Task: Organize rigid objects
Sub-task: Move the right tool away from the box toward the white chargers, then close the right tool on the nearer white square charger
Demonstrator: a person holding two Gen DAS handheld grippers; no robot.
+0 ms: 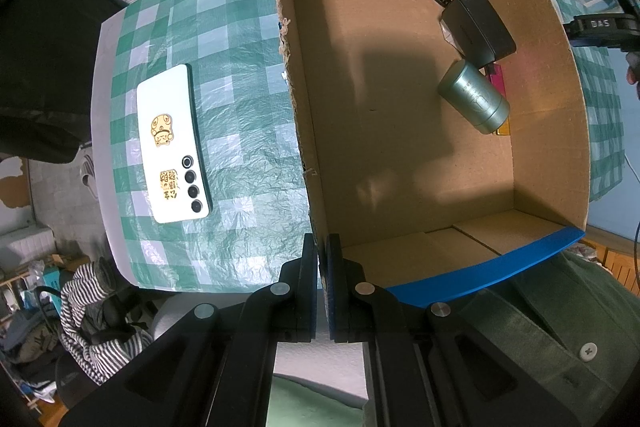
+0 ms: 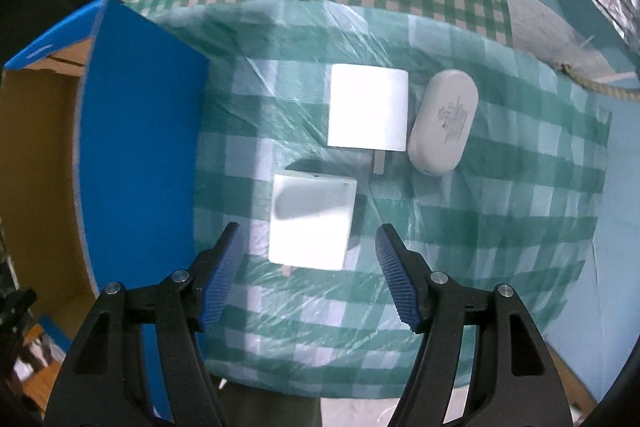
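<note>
Presently, the left gripper point(image 1: 322, 247) is seen with jaws together on the near-left wall of the cardboard box point(image 1: 296, 99). The right gripper point(image 2: 308, 267) jaws are held apart, straddling a white charger point(image 2: 310, 223) on the bench point(image 2: 500, 227), untouched, just right of the box.

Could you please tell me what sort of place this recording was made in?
Probably a lived-in home room, not a lab. A green-and-white checked plastic tablecloth covers the table, a striped black-and-white garment lies heaped below its edge, and a white slipper sits on the worn tiled floor.
</note>
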